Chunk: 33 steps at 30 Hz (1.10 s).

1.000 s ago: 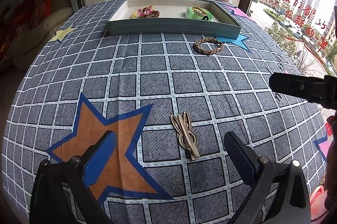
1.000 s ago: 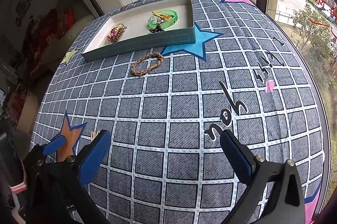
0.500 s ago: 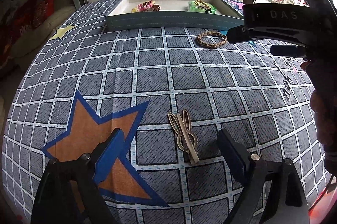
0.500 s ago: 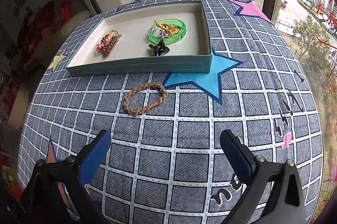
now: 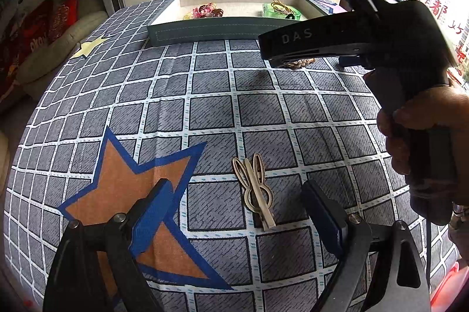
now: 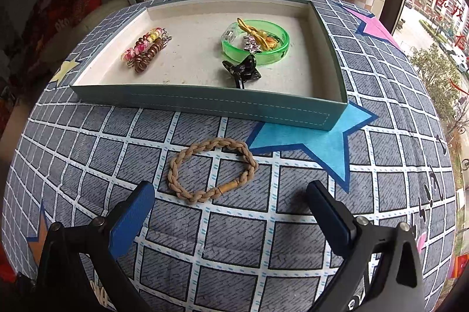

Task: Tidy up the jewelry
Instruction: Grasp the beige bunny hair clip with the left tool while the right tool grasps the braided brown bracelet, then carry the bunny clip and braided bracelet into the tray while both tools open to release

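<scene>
— Location of items?
— Braided bracelet (image 6: 212,170) flat on the checked cloth (image 6: 234,238), just ahead of the right gripper (image 6: 231,214) and between the lines of its spread fingers; untouched. Rabbit-shaped hair clip (image 5: 255,189) likewise flat on the cloth, between the fingertips of the left gripper (image 5: 239,208), also spread wide and empty. Tray (image 6: 205,101) beyond the bracelet, already holding coil hair ties (image 6: 146,49), a green bangle (image 6: 255,44) with small ornaments inside, and a black claw clip (image 6: 243,68).

— Step in hand?
— Judged as approach to pick-up, both items loose. Next move: lower the right fingers to straddle one side of the braid, close, lift over the near wall. Thin flat clip likely harder to pinch off cloth.

— Anything obscured?
— In the left view, bracelet mostly hidden behind the right tool body; only a sliver visible. Ornaments in the bangle too tangled to identify. Height of either tool above the cloth not determinable.
</scene>
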Tool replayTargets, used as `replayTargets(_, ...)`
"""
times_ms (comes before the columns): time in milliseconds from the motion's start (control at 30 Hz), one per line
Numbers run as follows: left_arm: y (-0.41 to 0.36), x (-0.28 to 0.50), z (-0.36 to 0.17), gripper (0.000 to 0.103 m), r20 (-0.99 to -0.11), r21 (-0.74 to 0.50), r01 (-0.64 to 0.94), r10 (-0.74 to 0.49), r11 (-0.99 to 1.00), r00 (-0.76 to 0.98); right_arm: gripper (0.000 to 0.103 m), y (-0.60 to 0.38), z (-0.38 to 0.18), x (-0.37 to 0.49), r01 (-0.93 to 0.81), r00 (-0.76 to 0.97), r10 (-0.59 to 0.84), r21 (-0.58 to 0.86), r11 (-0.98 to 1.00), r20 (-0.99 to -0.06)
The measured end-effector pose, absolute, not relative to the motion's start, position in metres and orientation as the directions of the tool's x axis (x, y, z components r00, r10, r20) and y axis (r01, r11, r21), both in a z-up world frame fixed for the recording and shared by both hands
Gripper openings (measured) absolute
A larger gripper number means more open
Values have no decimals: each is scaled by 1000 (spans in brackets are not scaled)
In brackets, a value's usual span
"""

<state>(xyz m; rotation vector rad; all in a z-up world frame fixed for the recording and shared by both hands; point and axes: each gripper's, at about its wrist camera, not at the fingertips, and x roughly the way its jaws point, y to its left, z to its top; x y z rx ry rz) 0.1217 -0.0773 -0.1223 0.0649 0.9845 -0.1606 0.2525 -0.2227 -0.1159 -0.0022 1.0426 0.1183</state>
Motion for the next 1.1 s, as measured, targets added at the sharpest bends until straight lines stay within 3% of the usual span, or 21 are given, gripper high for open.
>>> replayTargets(200,-82,116,-119,84,-824,-18,196,-125,980,552,97,-207,-119,253,-121,526,50,-16,993,-849)
replayTargets(267,-85,114,-118,76,-822,-20,211,-136,977,552,84,-206,-116,250,-129,534,55,-17,992,-844)
replayTargets(333,-87,113,-116,62,-821,-20,224,-144,974,553,60,-207,-112,248,-128,538,56,-16,992,-841)
replayTargets(367,-88,113,-115,58,-820,-22,230,-149,973,552,54,-207,-110,247,-126,538,55,-16,992,-841)
replayTargets(433,-88,112,-114,36,-819,-25,235,-155,972,553,32,-208,-108,246,-128,536,58,-13,992,-842)
replayTargets(500,-86,113,-113,31,-818,-41,236,-168,971,550,12,-209,-106,244,-129,535,61,-11,992,-843)
replayTargets(833,-57,123,-107,31,-804,-192,201,-271,961,530,12,-243,-95,216,-99,535,200,174,980,-821)
replayTargets(1100,-38,136,-93,31,-785,-216,179,-279,960,553,12,-258,-89,196,-88,525,269,262,961,-808)
